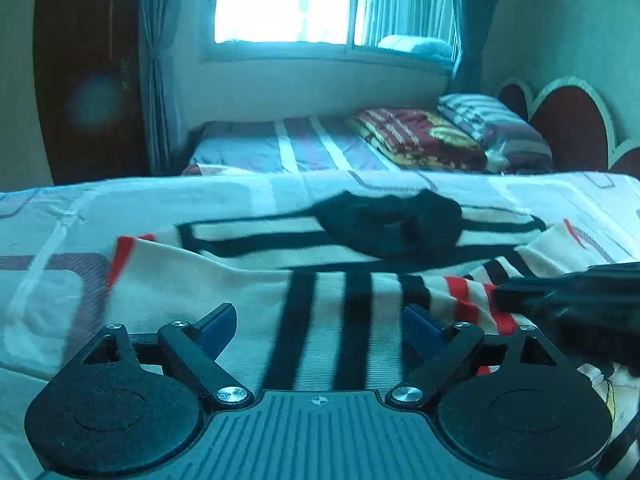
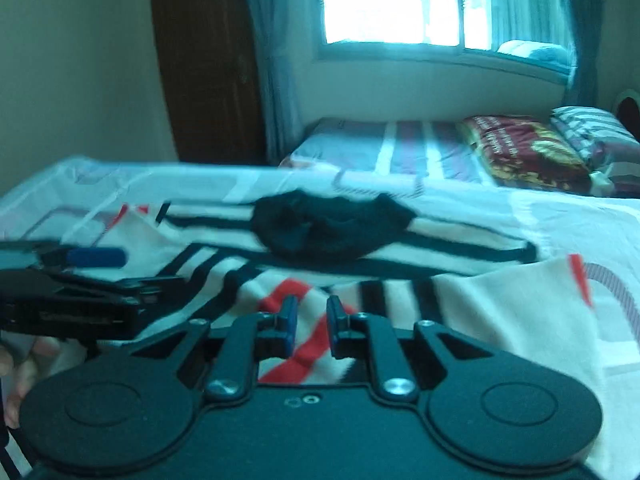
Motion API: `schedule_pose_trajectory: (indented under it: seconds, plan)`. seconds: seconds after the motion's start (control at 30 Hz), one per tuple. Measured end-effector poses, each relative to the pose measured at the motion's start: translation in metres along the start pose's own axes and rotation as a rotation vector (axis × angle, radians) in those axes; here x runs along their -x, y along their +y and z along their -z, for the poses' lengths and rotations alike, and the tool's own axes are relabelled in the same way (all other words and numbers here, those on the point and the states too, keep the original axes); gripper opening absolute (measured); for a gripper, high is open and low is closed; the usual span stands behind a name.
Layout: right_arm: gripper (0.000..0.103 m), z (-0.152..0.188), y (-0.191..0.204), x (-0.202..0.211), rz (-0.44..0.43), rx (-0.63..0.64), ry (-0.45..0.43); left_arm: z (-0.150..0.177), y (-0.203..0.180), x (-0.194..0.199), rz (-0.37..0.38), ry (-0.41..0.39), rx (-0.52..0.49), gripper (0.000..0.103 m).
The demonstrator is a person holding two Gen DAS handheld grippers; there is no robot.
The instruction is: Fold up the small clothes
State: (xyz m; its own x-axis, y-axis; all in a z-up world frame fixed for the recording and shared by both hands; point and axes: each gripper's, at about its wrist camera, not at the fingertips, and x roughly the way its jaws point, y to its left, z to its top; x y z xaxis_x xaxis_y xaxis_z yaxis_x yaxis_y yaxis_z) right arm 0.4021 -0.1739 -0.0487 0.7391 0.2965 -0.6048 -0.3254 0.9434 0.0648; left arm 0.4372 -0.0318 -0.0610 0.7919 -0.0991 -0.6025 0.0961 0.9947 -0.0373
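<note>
One white garment with black and red stripes lies spread on the patterned bedsheet of the near bed, and one crumpled black garment sits on its far part. Two grippers work over the striped cloth. The left gripper stands wide open above the black stripes, nothing between its blue pads. The right gripper has its jaws nearly together with a narrow gap; whether cloth is pinched there I cannot tell. The sheet lies bare to the left and beyond the garments. A second bed behind carries one folded blanket and one pillow.
</note>
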Motion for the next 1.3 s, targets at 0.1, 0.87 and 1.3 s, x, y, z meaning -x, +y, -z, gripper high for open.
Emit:
schedule_pose_trajectory:
  seconds: [0.1, 0.87, 1.3]
  plan:
    - [0.016, 0.008, 0.008, -0.017, 0.014, 0.035, 0.035, 0.008, -0.011, -0.015, -0.031, 0.047, -0.041, 0.091]
    - [0.024, 0.028, -0.05, 0.071, -0.024, 0.004, -0.019, 0.046, 0.014, 0.079, -0.109, 0.057, 0.011, 0.094]
    - [0.055, 0.167, -0.128, 0.237, -0.182, -0.44, 0.237, 0.181, 0.081, 0.237, 0.077, 0.226, 0.248, 0.071]
